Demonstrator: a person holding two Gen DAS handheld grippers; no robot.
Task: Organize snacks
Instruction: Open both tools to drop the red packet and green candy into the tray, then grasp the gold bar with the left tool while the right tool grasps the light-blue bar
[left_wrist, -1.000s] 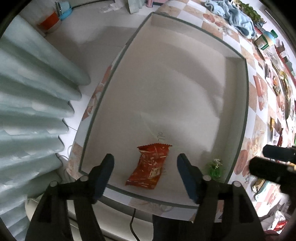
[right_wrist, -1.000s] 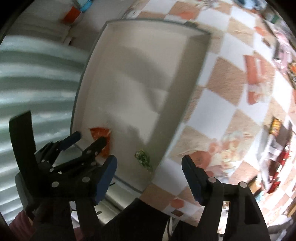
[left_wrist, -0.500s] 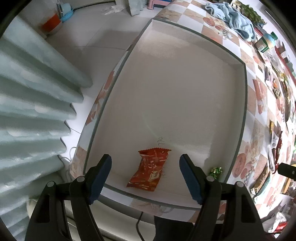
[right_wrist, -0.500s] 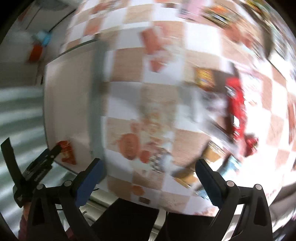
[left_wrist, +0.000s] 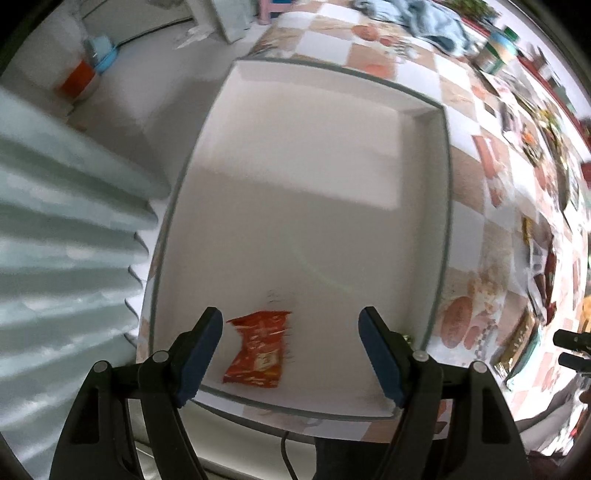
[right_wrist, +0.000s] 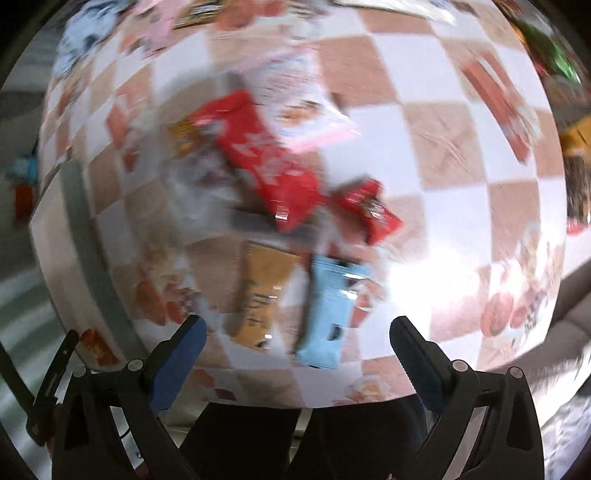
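In the left wrist view my left gripper (left_wrist: 291, 350) hangs open above the near end of a white tray (left_wrist: 441, 229). A red-orange snack packet (left_wrist: 258, 349) lies flat in the tray, below and between the fingers, untouched. A small green candy (left_wrist: 406, 336) peeks out behind the right finger. In the blurred right wrist view my right gripper (right_wrist: 295, 354) stands wide open and empty over a pile of snacks on the checked tablecloth: a long red bar (right_wrist: 258, 158), a smaller red packet (right_wrist: 369, 210), a light blue packet (right_wrist: 328, 310) and a tan packet (right_wrist: 264, 291).
A pink-white packet (right_wrist: 310, 114) lies behind the red bar. More snacks (left_wrist: 535, 258) are strewn along the table right of the tray, with a jar (left_wrist: 498, 51) and a blue cloth (left_wrist: 417, 14) at the far end. Pale curtain folds (left_wrist: 62, 236) hang at left.
My right gripper swung from the tray to the snack pile and its jaws widened. The left gripper drifted slightly over the tray, the red-orange packet staying where it lay.
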